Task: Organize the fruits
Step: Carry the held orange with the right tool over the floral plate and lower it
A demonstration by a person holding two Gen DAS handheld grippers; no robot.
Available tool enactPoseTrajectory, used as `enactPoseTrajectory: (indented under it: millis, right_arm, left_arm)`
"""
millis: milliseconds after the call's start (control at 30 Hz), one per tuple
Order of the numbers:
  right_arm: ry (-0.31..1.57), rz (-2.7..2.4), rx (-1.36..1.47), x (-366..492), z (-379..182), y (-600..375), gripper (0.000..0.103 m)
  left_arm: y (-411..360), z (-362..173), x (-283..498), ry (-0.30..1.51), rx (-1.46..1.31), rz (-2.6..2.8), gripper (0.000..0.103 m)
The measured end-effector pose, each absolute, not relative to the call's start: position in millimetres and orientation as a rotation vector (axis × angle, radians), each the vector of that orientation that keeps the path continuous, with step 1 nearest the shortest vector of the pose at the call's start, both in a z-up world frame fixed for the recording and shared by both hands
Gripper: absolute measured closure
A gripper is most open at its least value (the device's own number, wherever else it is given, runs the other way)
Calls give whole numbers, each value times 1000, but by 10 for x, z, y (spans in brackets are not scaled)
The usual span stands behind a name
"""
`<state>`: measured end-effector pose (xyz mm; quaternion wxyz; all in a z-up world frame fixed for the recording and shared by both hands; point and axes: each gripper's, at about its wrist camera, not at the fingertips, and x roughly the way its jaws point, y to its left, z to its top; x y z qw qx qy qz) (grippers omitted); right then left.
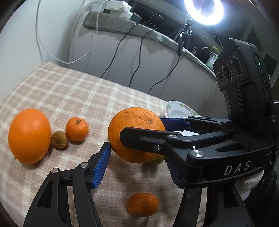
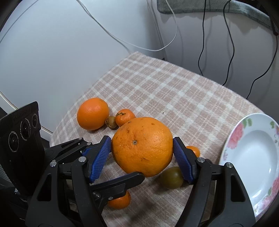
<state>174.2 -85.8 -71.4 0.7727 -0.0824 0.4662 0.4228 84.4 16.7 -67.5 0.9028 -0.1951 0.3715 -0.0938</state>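
A large orange (image 2: 142, 145) is lifted above the checked cloth; it also shows in the left wrist view (image 1: 136, 134). My right gripper (image 2: 142, 155) is shut on it, blue pads pressed on both sides. My left gripper (image 1: 139, 162) is also closed around the same orange from a crossing direction, its left pad (image 1: 102, 164) touching the fruit; its right finger is hidden behind the right gripper. On the cloth lie another big orange (image 1: 29, 136), a small mandarin (image 1: 77, 128), a brown fruit (image 1: 59, 140), a mandarin (image 1: 142, 204) below, and a green-brown fruit (image 2: 171, 177).
A white floral plate (image 2: 252, 157) sits at the right edge of the table; it also shows in the left wrist view (image 1: 174, 109). Cables hang down the wall behind. A ring light (image 1: 204, 10) shines at the top. The cloth-covered table (image 2: 174, 97) drops off at its left and far edges.
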Motion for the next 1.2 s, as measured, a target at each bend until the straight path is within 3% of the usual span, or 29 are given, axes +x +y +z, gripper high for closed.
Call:
enactPoseTrajectory:
  millis: [467,1200]
  right_arm:
    - [956,816,-123,1874,-439,-1477,28]
    - [980,667,-37,2322,-596,-2388,28]
  left_arm:
    - [-356,-500,1130,751,-358,-290,41]
    - [-1157,-654,1714,814,-332,-410,41]
